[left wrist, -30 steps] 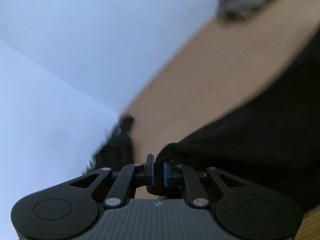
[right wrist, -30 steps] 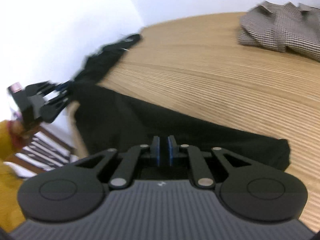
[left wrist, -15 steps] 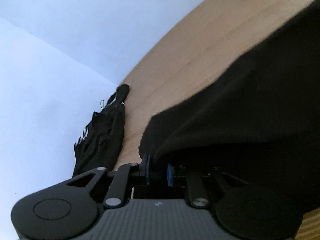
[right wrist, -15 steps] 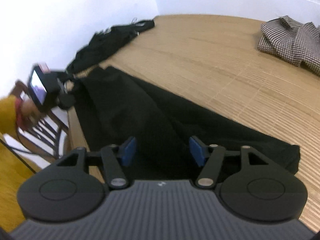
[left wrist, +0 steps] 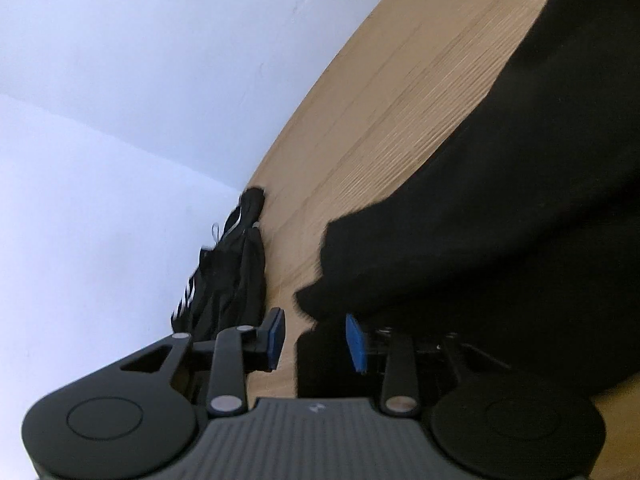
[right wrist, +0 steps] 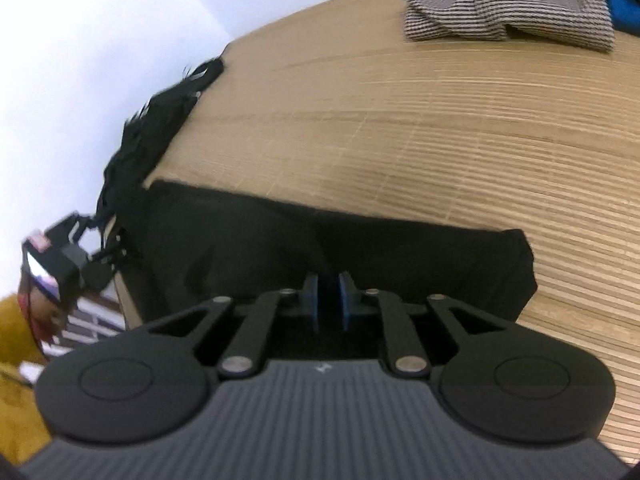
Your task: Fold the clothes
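Observation:
A black garment [right wrist: 400, 248] lies folded in a long band on the wooden table [right wrist: 400, 120]. My right gripper [right wrist: 328, 304] is low over its near edge. Its jaws are closing, and a raised fold of the cloth fills the narrow gap between the blue pads. My left gripper [left wrist: 316, 340] is at the garment's left corner [left wrist: 480, 240] with its jaws opening. The cloth lies against the right pad [left wrist: 356, 344], and the left pad [left wrist: 276, 338] stands clear over bare wood. In the right wrist view the left gripper [right wrist: 106, 254] shows blurred at the table's left edge.
A second black garment with white stripes [left wrist: 228, 280] [right wrist: 160, 128] lies bunched along the table's left edge by the white wall. A checked garment [right wrist: 508, 12] lies at the far right, with something blue [right wrist: 620, 4] behind it. A yellow sleeve [right wrist: 20, 380] and a chair [right wrist: 92, 320] are below left.
The left jaws were pinching the garment's corner and have spread apart, with the corner now loose. The right jaws opened wide, then narrowed again on the cloth's near edge.

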`<state>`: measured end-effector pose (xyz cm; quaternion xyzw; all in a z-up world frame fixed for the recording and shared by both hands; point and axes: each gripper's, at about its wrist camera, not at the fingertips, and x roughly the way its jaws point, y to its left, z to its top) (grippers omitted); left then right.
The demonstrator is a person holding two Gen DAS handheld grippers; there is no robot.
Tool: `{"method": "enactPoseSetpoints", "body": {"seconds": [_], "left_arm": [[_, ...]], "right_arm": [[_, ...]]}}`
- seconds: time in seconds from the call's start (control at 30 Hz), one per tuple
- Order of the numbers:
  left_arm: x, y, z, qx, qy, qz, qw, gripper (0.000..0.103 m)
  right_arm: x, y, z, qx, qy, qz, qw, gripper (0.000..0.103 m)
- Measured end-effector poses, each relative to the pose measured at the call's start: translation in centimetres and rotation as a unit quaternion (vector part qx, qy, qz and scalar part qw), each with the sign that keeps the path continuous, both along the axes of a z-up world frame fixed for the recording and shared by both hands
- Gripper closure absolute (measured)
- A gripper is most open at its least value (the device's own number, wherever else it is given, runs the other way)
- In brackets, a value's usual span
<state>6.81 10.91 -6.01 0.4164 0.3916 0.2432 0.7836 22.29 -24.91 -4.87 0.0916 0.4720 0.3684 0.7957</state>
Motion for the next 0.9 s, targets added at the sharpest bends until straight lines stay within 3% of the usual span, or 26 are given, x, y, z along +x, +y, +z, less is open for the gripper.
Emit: {"method": "enactPoseSetpoints", "body": {"seconds": [0.1,0.2,0.3,0.4,0.47,0.5,0.53,0.57,0.7,0.83,0.9], "left_arm": [[-1.5,-1.1,3.1,-0.049,-0.016,-0.009,0.9986,0.066],[-1.4,-5.1,5.4,-0.118,-0.023,-0.071,0.9902,0.064],[0.6,-9.8,5.8,-0.205,-0.017,-0.139,0.9687,0.063],[2.9,-13.4,5.0,-0.283,-0.001,-0.166,0.9447,0.062],[4.8,-13.4,3.5,-0.296,0.023,-0.162,0.9411,0.062],[5.4,-13.4,2.5,-0.294,0.037,-0.16,0.9416,0.064],[5.5,-13.5,1.6,-0.285,0.051,-0.158,0.9439,0.066],[5.3,-13.8,0.9,-0.275,0.057,-0.163,0.9457,0.066],[4.6,-13.8,0.6,-0.259,0.073,-0.182,0.9458,0.067],[4.6,-13.7,0.7,-0.262,0.078,-0.179,0.9452,0.065],[4.2,-13.8,1.4,-0.269,0.074,-0.169,0.9452,0.063]], "right_arm": [[-1.8,-0.5,2.2,-0.012,-0.047,0.002,0.999,0.068],[-3.4,-0.6,4.0,-0.013,-0.096,0.008,0.995,0.06],[-3.7,0.5,3.8,-0.029,-0.124,0.029,0.991,0.055],[-3.0,1.8,1.9,-0.048,-0.126,0.031,0.99,0.055],[-2.1,2.2,0.4,-0.05,-0.111,0.015,0.992,0.055],[-1.6,2.2,-0.3,-0.046,-0.102,0.006,0.994,0.061],[-1.4,2.0,-0.5,-0.032,-0.095,0.001,0.995,0.073],[-1.3,1.8,-0.2,-0.012,-0.095,-0.005,0.995,0.091],[-0.3,0.7,0.6,0.033,-0.094,-0.044,0.994,0.092],[0.4,1.7,-1.6,-0.04,-0.084,-0.036,0.995,0.085],[-0.3,1.2,-0.3,-0.042,-0.086,-0.058,0.994,0.072]]}}
